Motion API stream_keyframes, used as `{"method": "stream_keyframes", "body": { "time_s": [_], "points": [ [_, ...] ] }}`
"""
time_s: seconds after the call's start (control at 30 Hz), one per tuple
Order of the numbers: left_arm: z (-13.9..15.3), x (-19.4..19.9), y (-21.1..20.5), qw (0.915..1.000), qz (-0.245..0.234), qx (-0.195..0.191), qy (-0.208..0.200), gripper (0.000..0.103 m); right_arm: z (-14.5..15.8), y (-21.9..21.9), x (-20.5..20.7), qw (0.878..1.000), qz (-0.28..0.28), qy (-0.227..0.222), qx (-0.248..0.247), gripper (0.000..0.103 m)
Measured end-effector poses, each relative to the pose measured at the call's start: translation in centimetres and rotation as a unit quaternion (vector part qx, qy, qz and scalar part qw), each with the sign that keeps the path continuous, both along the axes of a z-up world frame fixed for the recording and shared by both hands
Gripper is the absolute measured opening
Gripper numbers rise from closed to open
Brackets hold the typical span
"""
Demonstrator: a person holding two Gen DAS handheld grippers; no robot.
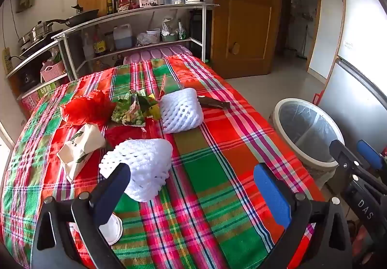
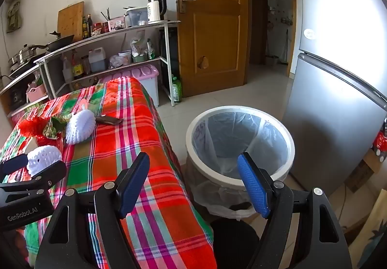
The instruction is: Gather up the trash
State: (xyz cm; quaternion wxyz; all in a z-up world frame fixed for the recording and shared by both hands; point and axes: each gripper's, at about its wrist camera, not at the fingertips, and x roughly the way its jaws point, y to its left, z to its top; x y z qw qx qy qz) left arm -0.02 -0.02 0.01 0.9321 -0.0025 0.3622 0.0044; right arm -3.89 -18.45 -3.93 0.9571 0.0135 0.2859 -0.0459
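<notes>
Trash lies on the plaid tablecloth (image 1: 217, 160): a near white foam net (image 1: 140, 167), a far white foam net (image 1: 181, 109), a red plastic bag (image 1: 87, 106), a green snack wrapper (image 1: 130, 109), a tissue pack (image 1: 79, 150), a dark wrapper (image 1: 212, 102) and a white lid (image 1: 113, 230). My left gripper (image 1: 193, 189) is open and empty, its left finger beside the near net. My right gripper (image 2: 193, 186) is open and empty, between the table edge and the white lined trash bin (image 2: 241, 143). The bin also shows in the left wrist view (image 1: 307, 133).
A metal kitchen shelf (image 1: 135, 26) with pots, bottles and a kettle stands behind the table. A wooden door (image 2: 212, 26) is behind the bin, a grey fridge (image 2: 333, 111) to its right. A pink-lidded box (image 2: 147, 80) sits at the table's far end.
</notes>
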Motion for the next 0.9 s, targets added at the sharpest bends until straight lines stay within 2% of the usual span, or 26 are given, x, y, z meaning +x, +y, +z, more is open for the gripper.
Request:
{"method": "stream_keyframes", "body": {
  "time_s": [0.9],
  "points": [
    [0.19, -0.14, 0.17, 1.0000, 0.003, -0.002, 0.003, 0.103, -0.08, 0.03, 0.08, 1.000, -0.002, 0.001, 0.003, 0.075]
  ]
}}
